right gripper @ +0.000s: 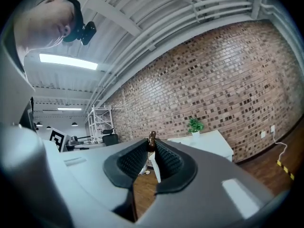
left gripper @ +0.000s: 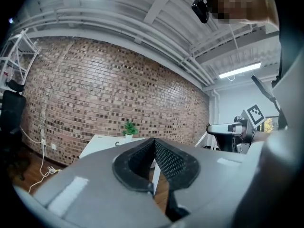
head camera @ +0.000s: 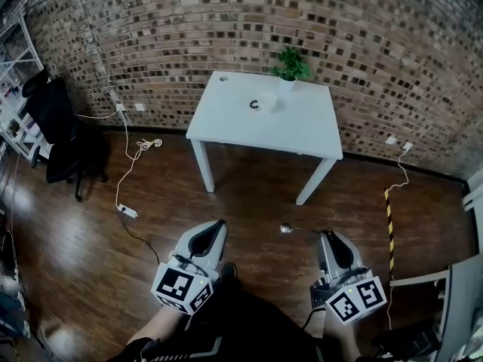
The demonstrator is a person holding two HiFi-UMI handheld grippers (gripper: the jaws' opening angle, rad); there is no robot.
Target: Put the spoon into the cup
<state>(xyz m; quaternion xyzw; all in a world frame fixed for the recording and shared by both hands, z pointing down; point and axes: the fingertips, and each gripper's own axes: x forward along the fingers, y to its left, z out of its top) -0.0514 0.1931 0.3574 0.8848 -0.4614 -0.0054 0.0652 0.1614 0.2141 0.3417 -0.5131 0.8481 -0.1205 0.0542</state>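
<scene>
A white cup with a dark handle stands on the white table by the brick wall, far ahead of both grippers. My right gripper is shut on a metal spoon. The spoon sticks out sideways to the left over the wooden floor. In the right gripper view the spoon shows pinched between the pads at the jaw tips. My left gripper is shut with nothing in it; its pads meet at the tip. Both grippers point level toward the table.
A small potted plant stands at the table's back edge next to the cup. A black office chair and a white rack are at the left. A cable with a power strip lies on the floor; striped tape runs at the right.
</scene>
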